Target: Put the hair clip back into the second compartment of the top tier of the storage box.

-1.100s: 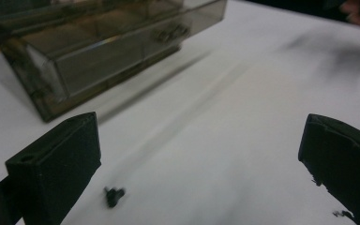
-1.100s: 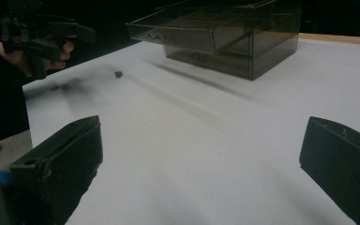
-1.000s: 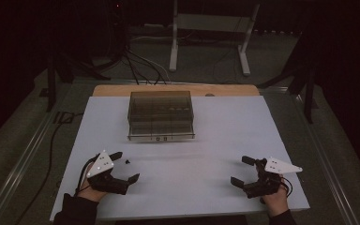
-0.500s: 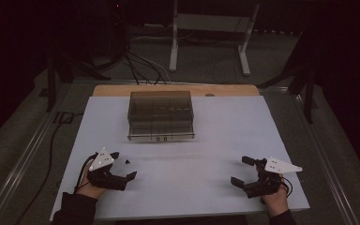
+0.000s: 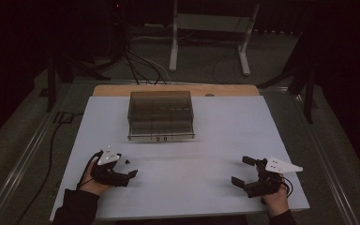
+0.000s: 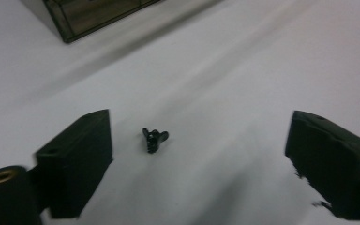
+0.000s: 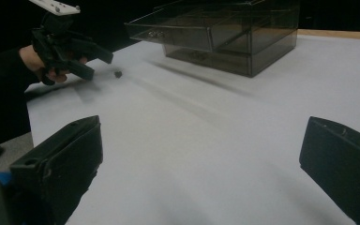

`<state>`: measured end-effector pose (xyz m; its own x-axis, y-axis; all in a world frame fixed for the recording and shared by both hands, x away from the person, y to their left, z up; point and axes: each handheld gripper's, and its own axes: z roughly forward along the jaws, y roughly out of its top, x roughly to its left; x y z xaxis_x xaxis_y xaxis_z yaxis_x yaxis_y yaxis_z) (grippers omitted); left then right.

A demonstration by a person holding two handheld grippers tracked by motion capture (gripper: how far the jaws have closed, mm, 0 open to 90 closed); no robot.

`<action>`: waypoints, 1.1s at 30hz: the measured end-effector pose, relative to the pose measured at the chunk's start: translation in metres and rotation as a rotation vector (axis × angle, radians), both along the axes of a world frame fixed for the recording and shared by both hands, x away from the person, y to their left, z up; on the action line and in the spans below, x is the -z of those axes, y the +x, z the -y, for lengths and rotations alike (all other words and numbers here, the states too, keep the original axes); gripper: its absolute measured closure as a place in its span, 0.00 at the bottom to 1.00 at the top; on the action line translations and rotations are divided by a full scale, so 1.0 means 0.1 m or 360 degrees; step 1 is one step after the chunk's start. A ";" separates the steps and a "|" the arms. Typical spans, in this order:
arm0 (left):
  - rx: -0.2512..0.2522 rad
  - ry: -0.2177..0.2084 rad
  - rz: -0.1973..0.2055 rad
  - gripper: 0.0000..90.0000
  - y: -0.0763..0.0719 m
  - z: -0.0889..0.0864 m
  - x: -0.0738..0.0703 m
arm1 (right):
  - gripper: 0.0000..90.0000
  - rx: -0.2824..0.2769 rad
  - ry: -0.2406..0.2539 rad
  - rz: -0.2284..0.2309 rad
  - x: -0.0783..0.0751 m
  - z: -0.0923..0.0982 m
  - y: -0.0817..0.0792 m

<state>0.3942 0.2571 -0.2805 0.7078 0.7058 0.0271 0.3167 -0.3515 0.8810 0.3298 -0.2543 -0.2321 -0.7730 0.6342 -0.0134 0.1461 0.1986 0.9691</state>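
Observation:
A tiny black screw [image 5: 127,161] [image 6: 154,138] [image 7: 118,73] lies on the white table [image 5: 215,140], at the front left. My left gripper [image 5: 127,168] [image 6: 199,129] [image 7: 101,65] rests low on the table with the screw just ahead of it, between the lines of its two jaws and untouched. Its jaws have just been closing a little and still stand wide, so it is open. At the front right my right gripper [image 5: 243,170] [image 7: 201,131] is open, and nothing sits between its jaws. A smoked clear drawer box [image 5: 161,115] [image 7: 234,33] [image 6: 98,14] stands at the back middle, one drawer [image 7: 168,30] pulled out.
A wooden strip [image 5: 178,90] runs along the table's far edge. Behind it are a white stand [image 5: 211,42] and cables [image 5: 136,65] on the dark floor. White tabletop stretches between the box and both grippers.
The left gripper has turned and settled slightly toward the screw, and its jaws look a bit narrower. The screw and the right gripper have stayed put.

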 end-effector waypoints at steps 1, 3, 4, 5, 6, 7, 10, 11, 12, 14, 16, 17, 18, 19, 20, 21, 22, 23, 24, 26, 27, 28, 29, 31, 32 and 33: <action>-0.0013 0.0005 -0.0002 0.16 0.01 0.00 0.00 | 0.00 0.0000 -0.0001 -0.0001 0.00 0.00 0.00; -0.0032 0.0007 -0.0016 0.18 0.03 -0.01 0.00 | 0.00 -0.0001 -0.0001 -0.0003 0.00 0.00 0.00; -0.0039 0.0014 -0.0016 0.19 0.04 -0.01 0.00 | 0.00 0.0000 -0.0003 -0.0005 0.00 0.00 0.00; -0.0043 0.0019 -0.0013 0.19 0.04 -0.01 0.00 | 0.00 -0.0001 -0.0004 -0.0006 0.00 0.00 0.00; -0.0050 0.0031 -0.0010 0.21 0.05 -0.01 0.00 | 0.00 -0.0001 -0.0005 -0.0004 0.00 0.00 0.00; -0.0055 0.0037 -0.0008 0.25 0.05 0.00 0.00 | 0.00 -0.0001 -0.0005 -0.0005 0.00 0.00 0.00; -0.0053 0.0048 0.0001 0.31 0.06 0.01 0.01 | 0.00 0.0000 -0.0008 -0.0006 0.00 0.00 0.00; -0.0054 0.0058 0.0004 0.34 0.06 0.01 0.01 | 0.00 -0.0001 -0.0007 -0.0007 0.00 0.00 0.00; -0.0057 0.0066 0.0005 0.36 0.06 0.02 0.01 | 0.00 -0.0001 -0.0009 -0.0007 0.00 0.00 0.00; -0.0065 0.0080 -0.0001 0.40 0.07 0.03 0.01 | 0.00 -0.0001 -0.0010 -0.0008 0.00 0.00 0.00; -0.0073 0.0093 0.0005 0.44 0.08 0.03 0.02 | 0.00 0.0001 -0.0012 -0.0008 0.00 0.00 0.00; -0.0073 0.0092 0.0001 0.45 0.08 0.03 0.02 | 0.00 0.0001 -0.0011 -0.0009 0.00 0.00 0.00; -0.0076 0.0100 0.0006 0.46 0.08 0.03 0.02 | 0.00 0.0001 -0.0012 -0.0009 0.00 0.00 0.00; -0.0083 0.0108 0.0010 0.47 0.09 0.03 0.02 | 0.00 0.0002 -0.0013 -0.0009 0.00 -0.01 0.00; -0.0088 0.0108 0.0007 0.48 0.09 0.04 0.02 | 0.00 0.0002 -0.0015 -0.0008 0.01 -0.01 0.00; -0.0090 0.0110 0.0001 0.50 0.10 0.04 0.02 | 0.00 0.0001 -0.0015 -0.0008 0.01 -0.01 0.00; -0.0092 0.0112 -0.0002 0.51 0.10 0.04 0.02 | 0.00 0.0002 -0.0015 -0.0009 0.01 -0.01 0.01; -0.0092 0.0112 -0.0002 0.52 0.10 0.04 0.02 | 0.00 0.0002 -0.0015 -0.0009 0.01 -0.01 0.01; -0.0081 0.0120 -0.0004 0.52 0.11 0.04 0.02 | 0.00 0.0002 -0.0017 -0.0008 0.01 -0.01 0.01; -0.0080 0.0132 -0.0008 0.56 0.11 0.05 0.03 | 0.00 0.0001 -0.0019 -0.0008 0.01 -0.01 0.00; -0.0082 0.0132 -0.0014 0.57 0.12 0.05 0.03 | 0.00 0.0001 -0.0018 -0.0009 0.01 -0.01 0.01; -0.0084 0.0134 -0.0017 0.57 0.12 0.05 0.03 | 0.00 0.0001 -0.0018 -0.0010 0.01 -0.01 0.01; -0.0082 0.0137 -0.0021 0.58 0.13 0.05 0.03 | 0.00 0.0002 -0.0017 -0.0012 0.01 -0.01 0.01; -0.0081 0.0149 -0.0025 0.59 0.14 0.06 0.04 | 0.00 0.0002 -0.0017 -0.0011 0.01 -0.01 0.01; -0.0078 0.0162 -0.0026 0.62 0.15 0.06 0.04 | 0.00 0.0002 -0.0018 -0.0011 0.01 -0.01 0.00; -0.0073 0.0159 -0.0028 0.62 0.15 0.07 0.04 | 0.00 0.0003 -0.0018 -0.0012 0.01 -0.01 0.00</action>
<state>0.4094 0.2504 -0.2849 0.6757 0.7321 0.0869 0.3497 -0.4220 0.8364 0.3303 -0.2538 -0.2327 -0.7720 0.6354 -0.0148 0.1538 0.2094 0.9657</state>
